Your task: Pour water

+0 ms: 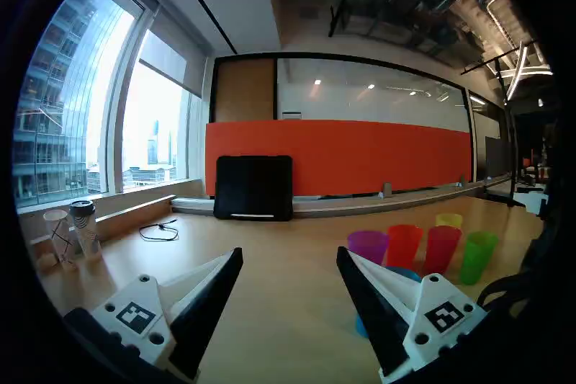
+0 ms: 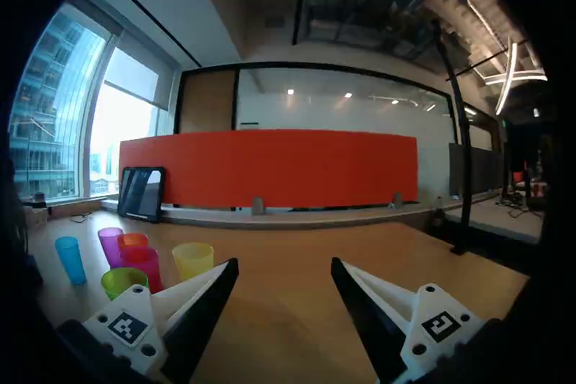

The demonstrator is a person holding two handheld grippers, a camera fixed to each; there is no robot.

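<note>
six light, crushable coloured plastic cups (image 2: 192,258) are judged best gripped mid-wall; left hand-held gripper (image 1: 289,250) and right hand-held gripper (image 2: 284,261) are held open.

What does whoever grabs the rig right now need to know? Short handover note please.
Left gripper: open, holding nothing, over the table.
Right gripper: open, holding nothing.
Things: six plastic cups stand upright in a cluster on the table: purple cup, orange cup, pink cup, yellow cup, green cup, blue cup. The cluster sits right of the left gripper and left of the right gripper.
Done: nothing gripped, no pour started. Cannot tell whether any cup holds water.
Left: probably grasp one cup and pour into another.
</note>
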